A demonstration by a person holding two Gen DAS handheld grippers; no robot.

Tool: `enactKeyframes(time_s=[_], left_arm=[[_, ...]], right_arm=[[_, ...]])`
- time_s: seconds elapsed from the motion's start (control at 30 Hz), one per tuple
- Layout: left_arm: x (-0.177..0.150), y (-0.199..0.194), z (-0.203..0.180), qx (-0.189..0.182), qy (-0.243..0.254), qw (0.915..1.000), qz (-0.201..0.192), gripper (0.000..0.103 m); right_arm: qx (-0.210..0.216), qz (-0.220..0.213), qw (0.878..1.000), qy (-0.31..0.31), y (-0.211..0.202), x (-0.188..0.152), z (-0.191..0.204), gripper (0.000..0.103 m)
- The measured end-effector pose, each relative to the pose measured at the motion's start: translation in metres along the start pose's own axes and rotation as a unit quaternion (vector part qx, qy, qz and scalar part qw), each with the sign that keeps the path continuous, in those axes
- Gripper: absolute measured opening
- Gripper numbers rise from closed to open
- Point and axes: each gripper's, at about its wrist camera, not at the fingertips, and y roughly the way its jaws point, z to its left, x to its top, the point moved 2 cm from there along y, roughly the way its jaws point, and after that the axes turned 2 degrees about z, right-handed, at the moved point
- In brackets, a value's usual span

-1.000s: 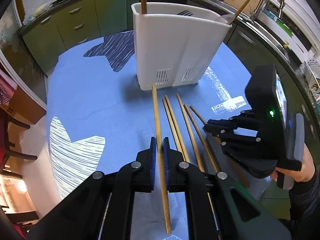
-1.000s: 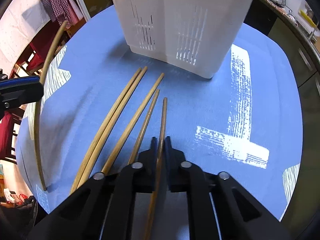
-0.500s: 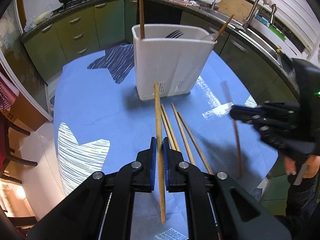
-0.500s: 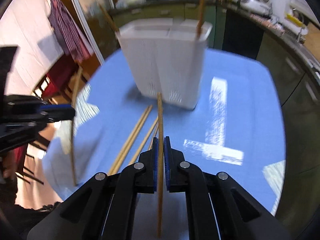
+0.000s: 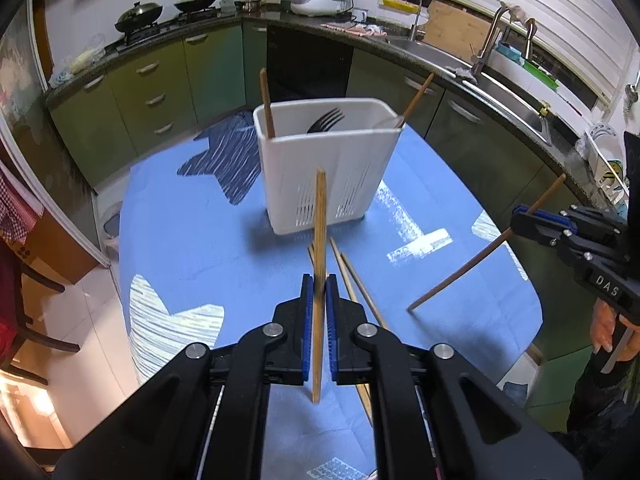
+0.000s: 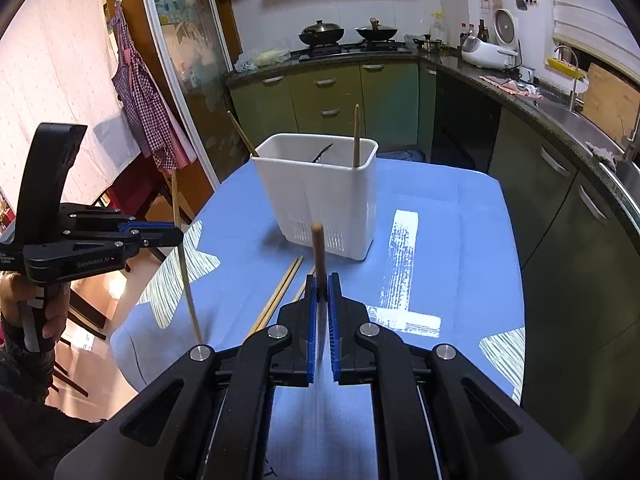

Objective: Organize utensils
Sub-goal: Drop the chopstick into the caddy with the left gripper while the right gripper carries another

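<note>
The white utensil holder (image 5: 326, 168) stands upright toward the far side of the blue-covered table (image 5: 192, 240), at 12 o'clock from both sets of tongs. Inside it, a dark fork (image 5: 326, 120) leans near the middle, one wooden chopstick (image 5: 267, 104) rises at its 10 o'clock corner and another (image 5: 416, 98) slants out at its 2 o'clock corner.

On the table just in front of the holder, at its 6 o'clock, a few loose chopsticks (image 5: 352, 276) lie side by side, running toward the left tongs.

The left tongs (image 5: 319, 320) are clenched on a light chopstick (image 5: 319, 232), held nearly upright above the table with its top crossing the holder's front wall in the left wrist view.

The right tongs (image 6: 321, 320) are clenched on a darker chopstick (image 6: 318, 248), whose lower part is blurred in the right wrist view. In the left wrist view these tongs sit at 3 o'clock, the stick slanting down toward 7 o'clock with its low end over the cloth.

Green cabinets (image 6: 328, 92) ring the table.
</note>
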Motion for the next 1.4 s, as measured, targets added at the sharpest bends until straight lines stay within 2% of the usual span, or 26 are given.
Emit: enactKeyframes(time_s=[0.17,0.37,0.47,0.67,0.93,1.17,1.4], left_arm=[[0.016,-0.008,-0.006,-0.004,0.009,0.9999,-0.009,0.006],[0.056,-0.030,-0.012,-0.013,0.015,0.9990,-0.040,0.006],[0.082,-0.051,-0.016,-0.016,0.016,0.9973,-0.069,0.006],[0.127,-0.090,-0.022,0.001,0.018,0.9904,-0.137,0.006],[0.161,-0.109,-0.022,0.014,0.008,0.9835,-0.180,0.006],[0.179,-0.086,-0.014,0.032,-0.003,0.9839,-0.176,0.006],[0.180,-0.022,0.005,0.047,-0.013,0.9932,-0.105,0.007]], right_arm=[[-0.001,0.000,1.000,0.002,0.002,0.003,-0.003,0.006],[-0.006,0.006,1.000,0.005,0.007,-0.001,-0.007,0.006],[-0.005,0.007,1.000,0.008,0.006,-0.001,-0.009,0.006],[-0.006,0.006,1.000,0.010,0.006,-0.002,-0.011,0.006],[-0.005,0.004,1.000,0.012,0.006,-0.004,-0.012,0.006],[-0.004,0.004,1.000,0.015,0.005,-0.003,-0.012,0.006],[-0.003,-0.005,1.000,0.014,-0.002,0.004,-0.012,0.006]])
